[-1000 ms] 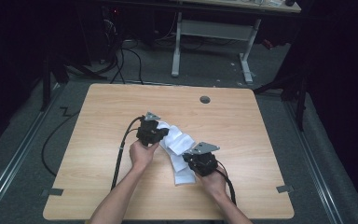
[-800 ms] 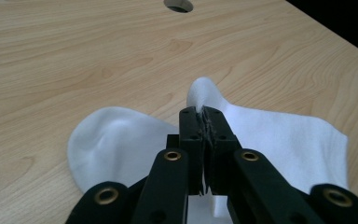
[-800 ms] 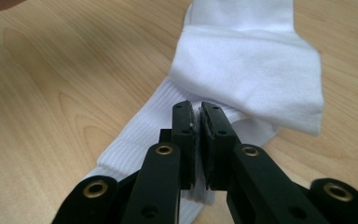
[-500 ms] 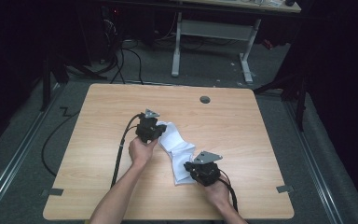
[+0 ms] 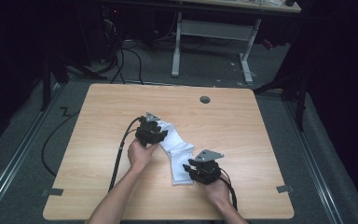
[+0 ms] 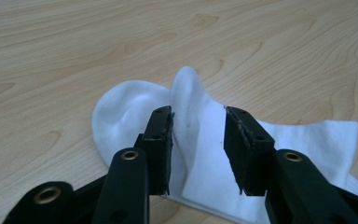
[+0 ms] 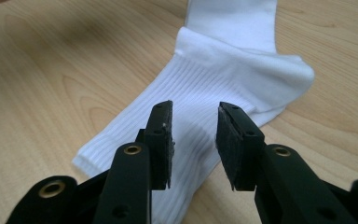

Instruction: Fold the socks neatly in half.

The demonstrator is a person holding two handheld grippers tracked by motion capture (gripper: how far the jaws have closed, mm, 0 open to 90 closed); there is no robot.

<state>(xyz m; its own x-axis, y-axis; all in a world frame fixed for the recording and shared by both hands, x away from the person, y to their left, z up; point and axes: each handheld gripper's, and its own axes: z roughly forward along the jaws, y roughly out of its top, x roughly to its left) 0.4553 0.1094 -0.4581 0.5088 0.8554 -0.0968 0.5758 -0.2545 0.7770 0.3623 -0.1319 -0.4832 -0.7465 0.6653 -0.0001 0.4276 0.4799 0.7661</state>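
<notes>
White sock (image 5: 179, 154) lies flat, mid-table (image 5: 261, 140), betw. both tools. L gripper (image 6: 198, 135) at toe end, R gripper (image 7: 193, 140) at ribbed cuff; both jaws just opened, spread apart, pinching nothing.

Bench (image 5: 242, 121) evenly lit from above; surroundings fall into near-black. Beyond the fingers (image 6: 161, 140), the white sock (image 6: 205, 154) is bright, perhaps slightly overexposed. Soft shadow beneath the fingers; close-up edges mildly blurred.
</notes>
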